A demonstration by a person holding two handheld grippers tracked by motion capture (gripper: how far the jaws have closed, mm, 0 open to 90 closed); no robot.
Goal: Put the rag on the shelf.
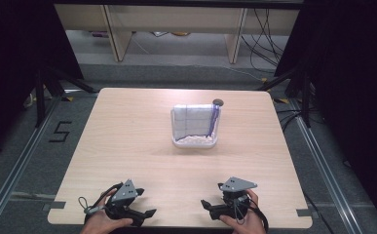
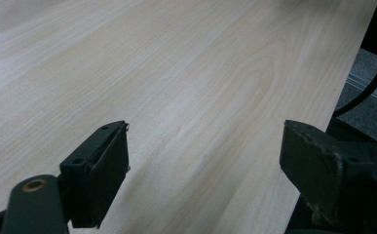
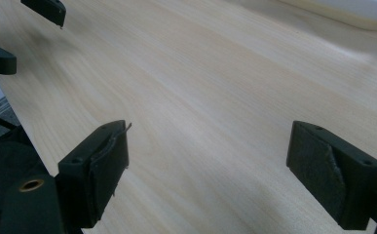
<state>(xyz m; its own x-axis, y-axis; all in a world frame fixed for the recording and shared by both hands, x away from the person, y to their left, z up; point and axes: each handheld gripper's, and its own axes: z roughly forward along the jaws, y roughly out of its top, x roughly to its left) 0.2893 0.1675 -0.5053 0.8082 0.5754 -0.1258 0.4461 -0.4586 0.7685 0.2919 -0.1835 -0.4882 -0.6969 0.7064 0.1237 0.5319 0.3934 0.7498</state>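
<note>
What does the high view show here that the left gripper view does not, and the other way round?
High view: the white tray at the table's middle with a folded white cloth and a purple-handled tool standing in it, the right gripper, both of the person's hands, the floor and shelving beyond.
Left gripper view: a close look along the left gripper, its two black jaws wide apart with bare wood between them, nothing held.
Both: the light wooden table, its edge and the grey floor beside it.

A tray (image 1: 196, 142) stands mid-table (image 1: 127, 131); left gripper (image 1: 149, 214) and right gripper (image 1: 204, 204) rest at the near edge.
</note>
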